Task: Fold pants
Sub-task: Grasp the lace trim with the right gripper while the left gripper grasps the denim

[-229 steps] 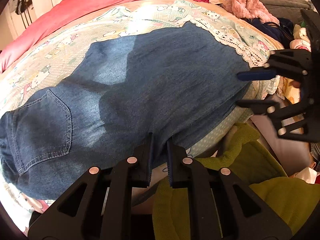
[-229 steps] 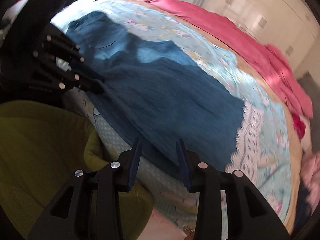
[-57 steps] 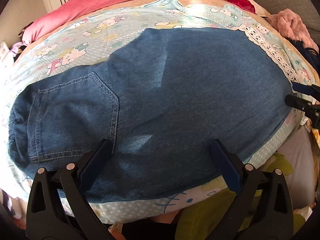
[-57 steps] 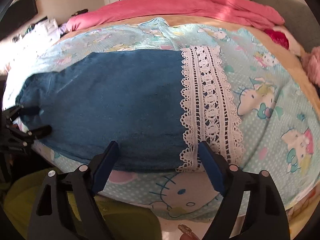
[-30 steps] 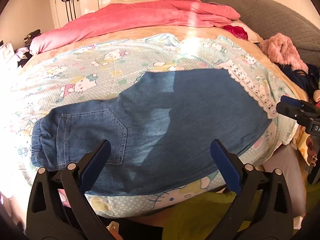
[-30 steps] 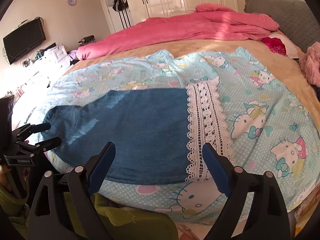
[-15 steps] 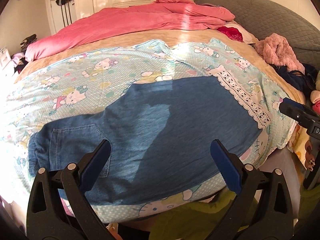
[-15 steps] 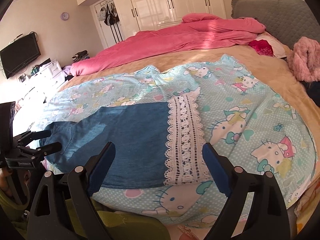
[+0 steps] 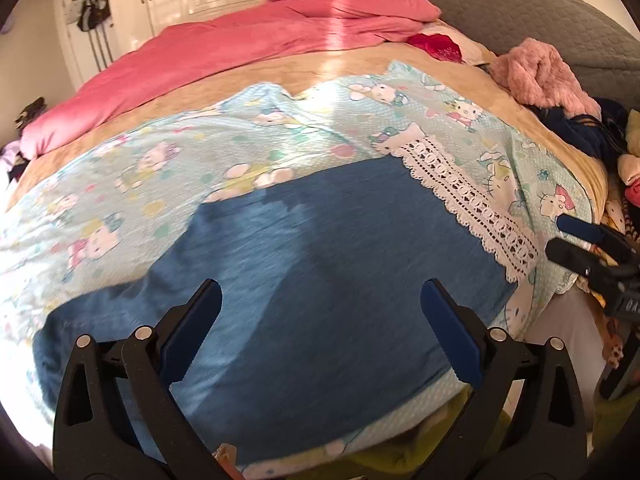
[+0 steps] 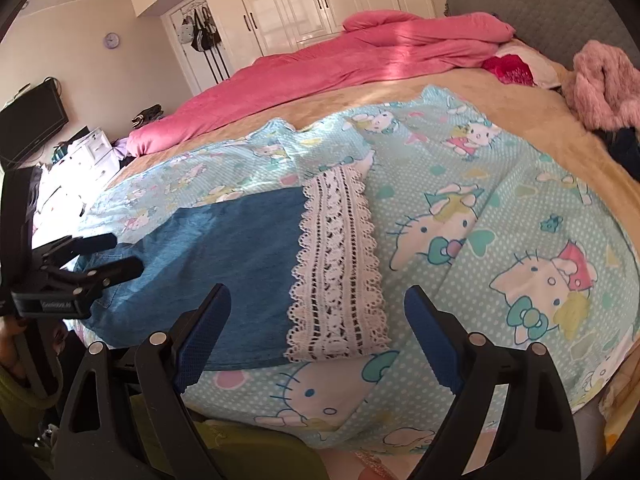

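Blue denim pants (image 9: 328,264) lie flat across a cat-print sheet (image 9: 168,168) on the bed, waist to the left and white lace cuff (image 9: 468,204) to the right. My left gripper (image 9: 320,300) hovers open over the middle of the pants with nothing between its fingers. My right gripper (image 10: 318,300) hovers open above the lace cuff (image 10: 336,264) and the pants (image 10: 232,256), also empty. Each gripper shows in the other's view: the right gripper (image 9: 564,240) at the cuff end, the left gripper (image 10: 116,254) at the waist end.
A pink duvet (image 9: 248,56) is bunched along the far side of the bed. A fluffy pink garment (image 10: 604,84) and dark clothes (image 9: 592,132) lie by the grey headboard (image 9: 520,4). Olive-green fabric (image 10: 240,452) sits below the near bed edge. Wardrobes (image 10: 320,4) stand behind.
Both grippers have drawn back from the pants and stay open. The left view has slid right along the pants, so the back pocket has left it. The pants lie as before.
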Action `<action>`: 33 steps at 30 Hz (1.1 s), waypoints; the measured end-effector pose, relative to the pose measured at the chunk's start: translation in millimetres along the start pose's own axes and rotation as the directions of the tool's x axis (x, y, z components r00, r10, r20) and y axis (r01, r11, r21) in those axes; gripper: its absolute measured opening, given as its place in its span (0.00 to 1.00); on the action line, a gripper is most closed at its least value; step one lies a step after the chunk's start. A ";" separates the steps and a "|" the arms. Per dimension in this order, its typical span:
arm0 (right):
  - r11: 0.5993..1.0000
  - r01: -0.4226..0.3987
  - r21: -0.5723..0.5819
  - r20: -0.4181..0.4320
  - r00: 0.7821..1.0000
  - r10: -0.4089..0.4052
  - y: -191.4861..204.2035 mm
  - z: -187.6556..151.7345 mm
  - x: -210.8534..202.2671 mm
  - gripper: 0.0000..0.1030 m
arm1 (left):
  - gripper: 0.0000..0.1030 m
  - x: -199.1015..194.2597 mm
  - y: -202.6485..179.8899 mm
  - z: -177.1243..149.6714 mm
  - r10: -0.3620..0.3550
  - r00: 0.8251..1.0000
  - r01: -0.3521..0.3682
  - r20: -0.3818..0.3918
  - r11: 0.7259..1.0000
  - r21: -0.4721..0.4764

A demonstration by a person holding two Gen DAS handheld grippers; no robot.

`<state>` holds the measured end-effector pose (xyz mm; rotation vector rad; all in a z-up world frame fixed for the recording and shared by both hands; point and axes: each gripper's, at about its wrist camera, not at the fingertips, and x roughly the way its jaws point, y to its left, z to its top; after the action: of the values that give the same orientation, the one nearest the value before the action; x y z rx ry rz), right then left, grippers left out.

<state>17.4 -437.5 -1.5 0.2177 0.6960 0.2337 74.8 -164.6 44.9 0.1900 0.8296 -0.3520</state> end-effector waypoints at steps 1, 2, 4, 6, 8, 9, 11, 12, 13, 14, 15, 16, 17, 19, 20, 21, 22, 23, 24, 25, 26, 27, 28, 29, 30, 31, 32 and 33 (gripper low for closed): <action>1.000 -0.002 0.010 -0.007 1.000 0.002 -2.5 -1.1 2.9 0.85 | 0.91 6.0 -2.7 4.3 -0.008 1.000 0.008 -0.007 1.000 0.010; 1.000 -0.004 0.016 -0.011 1.000 0.004 -3.9 -1.9 4.8 0.85 | 0.91 11.3 -5.4 8.3 -0.013 1.000 0.013 -0.015 1.000 0.015; 1.000 -0.009 0.022 -0.022 1.000 0.009 -6.0 -3.5 9.4 0.85 | 0.91 22.5 -8.9 16.1 -0.017 0.999 0.018 -0.033 0.999 0.029; 1.000 -0.012 0.025 -0.029 1.000 0.013 -7.0 -3.8 13.5 0.85 | 0.91 32.5 -12.7 23.0 -0.022 0.999 0.024 -0.045 0.999 0.046; 0.999 -0.019 0.031 -0.037 0.999 0.020 -7.8 -5.1 18.3 0.85 | 0.91 45.9 -17.3 32.6 -0.024 0.999 0.028 -0.047 0.996 0.079; 0.999 -0.022 0.034 -0.041 0.999 0.024 -8.1 -5.2 20.7 0.85 | 0.91 53.6 -18.5 37.3 -0.030 0.998 0.034 -0.053 0.995 0.090; 0.999 -0.029 0.042 -0.051 0.998 0.031 -8.7 -6.9 25.9 0.85 | 0.91 67.4 -20.3 45.8 -0.032 0.997 0.039 -0.063 0.994 0.105; 0.999 -0.032 0.044 -0.054 0.998 0.034 -9.1 -6.8 28.2 0.85 | 0.91 72.3 -21.0 49.5 -0.035 0.997 0.043 -0.069 0.993 0.112; 0.998 -0.031 0.048 -0.058 0.998 0.034 -9.5 -7.5 30.6 0.85 | 0.91 80.0 -22.0 55.6 -0.038 0.997 0.047 -0.072 0.991 0.121; 0.998 -0.030 0.052 -0.067 0.997 0.033 -9.5 -8.7 34.1 0.85 | 0.91 86.7 -24.0 61.7 -0.041 0.996 0.051 -0.076 0.989 0.135; 0.998 -0.030 0.056 -0.072 0.997 0.034 -9.6 -10.2 37.2 0.85 | 0.91 90.6 -25.1 65.5 -0.039 0.996 0.050 -0.078 0.988 0.144; 0.998 -0.031 0.062 -0.077 0.996 0.036 -9.5 -11.6 40.5 0.85 | 0.91 98.0 -26.9 72.0 -0.032 0.996 0.045 -0.084 0.986 0.161; 0.997 -0.032 0.070 -0.089 0.995 0.039 -9.9 -14.0 44.7 0.85 | 0.91 105.6 -28.1 78.1 -0.028 0.995 0.044 -0.092 0.984 0.173; 0.997 -0.030 0.069 -0.086 0.996 0.036 -9.7 -16.2 47.4 0.86 | 0.91 118.8 -28.6 87.8 -0.039 0.992 0.060 -0.117 0.982 0.180; 0.997 -0.030 0.067 -0.081 0.996 0.036 -9.5 -16.7 47.7 0.86 | 0.91 125.1 -29.3 92.2 -0.041 0.992 0.063 -0.121 0.980 0.186; 0.997 -0.033 0.070 -0.076 0.996 0.038 -10.1 -16.5 47.6 0.86 | 0.90 129.0 -29.2 94.9 -0.043 0.992 0.066 -0.121 0.979 0.193; 0.996 -0.036 0.078 -0.071 0.997 0.042 -11.1 -16.1 47.8 0.84 | 0.90 134.7 -30.6 98.6 -0.051 0.991 0.075 -0.120 0.976 0.206; 0.996 -0.029 0.080 -0.071 0.997 0.035 -11.7 -15.1 48.3 0.82 | 0.87 139.2 -31.5 101.0 -0.061 0.991 0.085 -0.117 0.973 0.215; 0.997 -0.013 0.071 -0.071 0.997 0.018 -10.8 -13.7 48.3 0.72 | 0.83 146.8 -32.3 104.3 -0.081 0.989 0.107 -0.123 0.969 0.222; 0.998 0.000 0.057 -0.069 0.998 0.004 -9.0 -12.4 48.4 0.70 | 0.79 151.8 -32.5 106.1 -0.098 0.987 0.125 -0.131 0.968 0.216; 0.999 -0.003 0.050 -0.067 0.998 0.006 -7.6 -10.6 49.4 0.70 | 0.71 158.0 -32.2 107.9 -0.136 0.980 0.163 -0.142 0.966 0.201; 0.998 -0.011 0.054 -0.065 0.998 0.015 -7.6 -10.1 50.1 0.70 | 0.65 160.9 -32.7 108.6 -0.157 0.976 0.185 -0.149 0.963 0.194; 0.998 -0.028 0.064 -0.071 0.997 0.032 -8.3 -9.8 53.0 0.70 | 0.62 165.0 -34.6 108.0 -0.193 0.968 0.221 -0.159 0.958 0.185; 0.997 -0.032 0.070 -0.078 0.996 0.037 -8.8 -9.9 55.8 0.69 | 0.56 167.5 -36.2 106.3 -0.214 0.962 0.244 -0.168 0.953 0.180; 0.997 -0.029 0.071 -0.083 0.996 0.035 -9.1 -10.2 58.2 0.64 | 0.47 170.0 -38.0 103.7 -0.233 0.956 0.265 -0.179 0.948 0.175; 0.997 -0.025 0.069 -0.085 0.996 0.031 -8.5 -10.4 59.8 0.60 | 0.43 171.9 -40.1 99.9 -0.251 0.950 0.282 -0.184 0.944 0.168; 0.998 -0.029 0.058 -0.084 0.996 0.034 -6.9 -10.3 61.2 0.57 | 0.36 171.8 -41.9 97.6 -0.259 0.949 0.289 -0.182 0.943 0.165; 0.998 -0.032 0.045 -0.083 0.996 0.036 -4.6 -9.8 62.0 0.49 | 0.29 171.4 -43.3 96.2 -0.266 0.947 0.295 -0.181 0.942 0.159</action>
<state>57.7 -423.0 -47.6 0.2629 0.7816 0.2614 231.0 -273.1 -20.8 0.2750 0.9835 -0.6922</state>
